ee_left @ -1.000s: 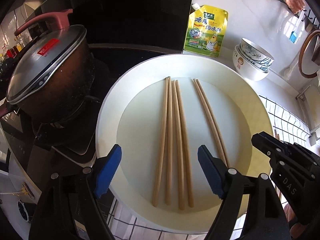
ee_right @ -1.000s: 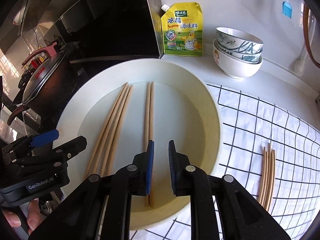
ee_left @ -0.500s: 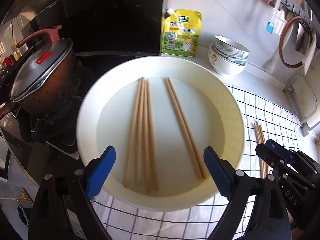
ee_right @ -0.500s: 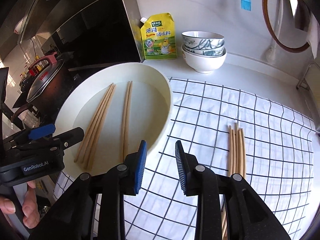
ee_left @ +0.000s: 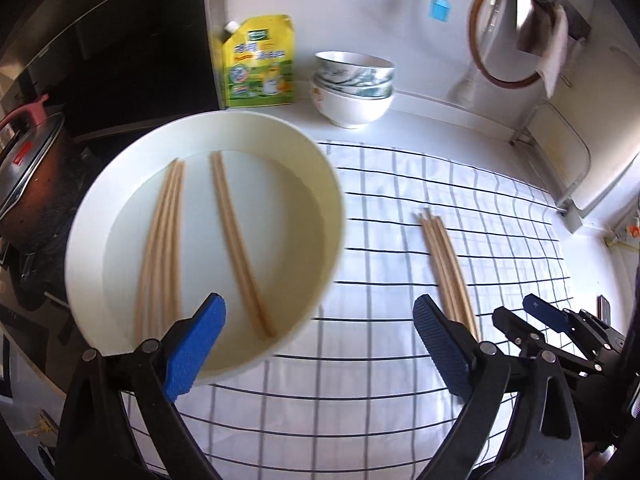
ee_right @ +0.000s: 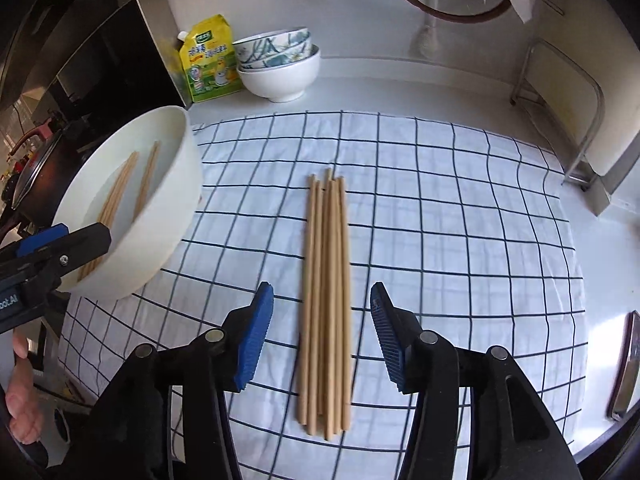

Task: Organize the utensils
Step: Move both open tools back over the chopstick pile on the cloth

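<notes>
Your right hand-held gripper (ee_right: 322, 332) hangs wide and empty over the chopstick bundle (ee_right: 326, 300) on the checked cloth (ee_right: 460, 220); left hand-held gripper (ee_left: 320, 350) wide beside the white bowl (ee_left: 332, 216); likely next, fetch the bowl's chopsticks (ee_left: 236, 244).

White countertop (ee_right: 400, 84) with a checked cloth (ee_right: 460, 240) spread on it.
We see a bundle of chopsticks (ee_right: 326, 300) and a white basin (ee_right: 160, 232) resting on the cloth, while a yellow pouch (ee_right: 208, 62) and stacked bowls (ee_right: 280, 66) stand on bare counter against the wall.
</notes>
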The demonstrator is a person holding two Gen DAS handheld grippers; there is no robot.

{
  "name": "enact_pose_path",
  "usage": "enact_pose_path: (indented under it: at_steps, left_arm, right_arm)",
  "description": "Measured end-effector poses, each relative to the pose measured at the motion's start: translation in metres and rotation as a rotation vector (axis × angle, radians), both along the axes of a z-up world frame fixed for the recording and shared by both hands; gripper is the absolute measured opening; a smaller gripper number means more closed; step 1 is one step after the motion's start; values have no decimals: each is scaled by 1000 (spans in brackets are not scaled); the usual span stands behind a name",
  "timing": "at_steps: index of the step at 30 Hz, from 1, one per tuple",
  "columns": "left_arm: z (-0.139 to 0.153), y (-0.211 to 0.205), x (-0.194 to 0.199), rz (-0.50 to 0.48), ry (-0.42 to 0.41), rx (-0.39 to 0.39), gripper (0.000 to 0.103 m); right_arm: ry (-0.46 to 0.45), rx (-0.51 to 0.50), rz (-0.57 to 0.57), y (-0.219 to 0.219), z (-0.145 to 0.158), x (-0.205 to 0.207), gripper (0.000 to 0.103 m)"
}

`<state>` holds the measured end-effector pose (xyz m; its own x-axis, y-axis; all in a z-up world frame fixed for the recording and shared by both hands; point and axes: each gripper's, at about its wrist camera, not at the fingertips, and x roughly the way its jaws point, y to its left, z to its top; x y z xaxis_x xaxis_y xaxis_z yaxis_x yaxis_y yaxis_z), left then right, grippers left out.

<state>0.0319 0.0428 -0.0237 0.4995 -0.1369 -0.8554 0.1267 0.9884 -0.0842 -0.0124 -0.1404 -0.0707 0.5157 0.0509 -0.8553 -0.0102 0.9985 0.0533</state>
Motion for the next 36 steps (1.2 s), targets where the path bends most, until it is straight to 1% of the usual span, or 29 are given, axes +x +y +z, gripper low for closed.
enact_pose_path:
  at_steps: [5, 11, 18, 25, 31, 36]
  left_arm:
    - [-8, -33, -7, -54, 4, 5, 94]
    - [-23, -54, -12, -74, 32, 21, 94]
    - [-40, -65, -19, -78, 59, 41, 94]
    - [-52, -69, -21, -69, 80, 51, 94]
    - [-58, -70, -23, -62, 95, 51, 94]
    - [-63, -77, -24, -68, 104, 44, 94]
  right_arm:
    - [31, -21, -22, -21, -18, -5, 50]
    - [61, -15, -20, -32, -37, -5, 50]
    - [74, 0, -6, -34, -52, 2, 50]
    - [85, -12, 17, -29, -60, 5, 50]
    - [69, -42, 26, -30, -61, 4, 50]
    - [66, -36, 13, -42, -61, 3, 50]
